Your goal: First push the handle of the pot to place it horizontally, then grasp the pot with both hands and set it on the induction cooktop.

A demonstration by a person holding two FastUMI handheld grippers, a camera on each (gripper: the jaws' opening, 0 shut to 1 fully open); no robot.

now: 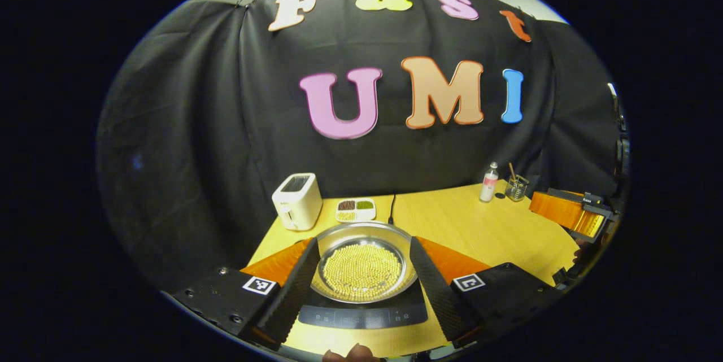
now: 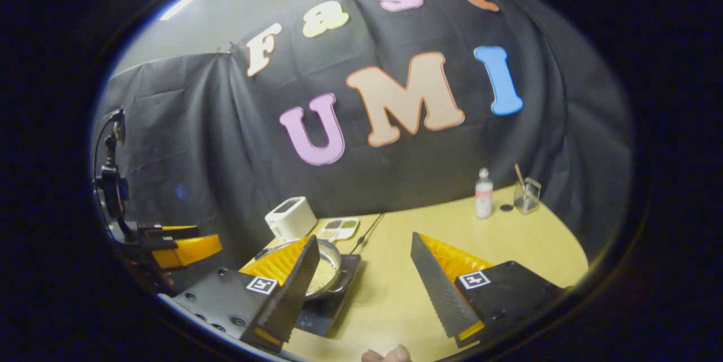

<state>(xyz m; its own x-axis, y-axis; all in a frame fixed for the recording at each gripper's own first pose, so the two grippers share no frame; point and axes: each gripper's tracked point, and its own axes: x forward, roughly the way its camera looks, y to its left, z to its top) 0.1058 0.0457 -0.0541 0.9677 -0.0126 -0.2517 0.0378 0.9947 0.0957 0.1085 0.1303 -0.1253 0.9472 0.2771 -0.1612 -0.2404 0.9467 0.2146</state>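
The steel pot (image 1: 364, 263), holding yellow beans, sits on the black induction cooktop (image 1: 361, 315) near the table's front edge. My left gripper (image 1: 362, 242) is open, and its fingers (image 1: 299, 283) stand wide on either side of the pot; I cannot tell if they touch it. In the right gripper view the pot (image 2: 326, 271) and the cooktop (image 2: 330, 305) lie at lower left, partly hidden behind one finger. My right gripper (image 2: 364, 238) is open over bare table to the right of the pot, with nothing between its fingers. The pot's handle is hidden.
A white toaster (image 1: 296, 201), a sectioned dish of beans (image 1: 356, 209) and the cooktop's cable (image 1: 391, 209) lie behind the pot. A small bottle (image 1: 488, 181) and a glass with a stick (image 1: 517, 187) stand at the back right of the yellow table (image 1: 486, 232).
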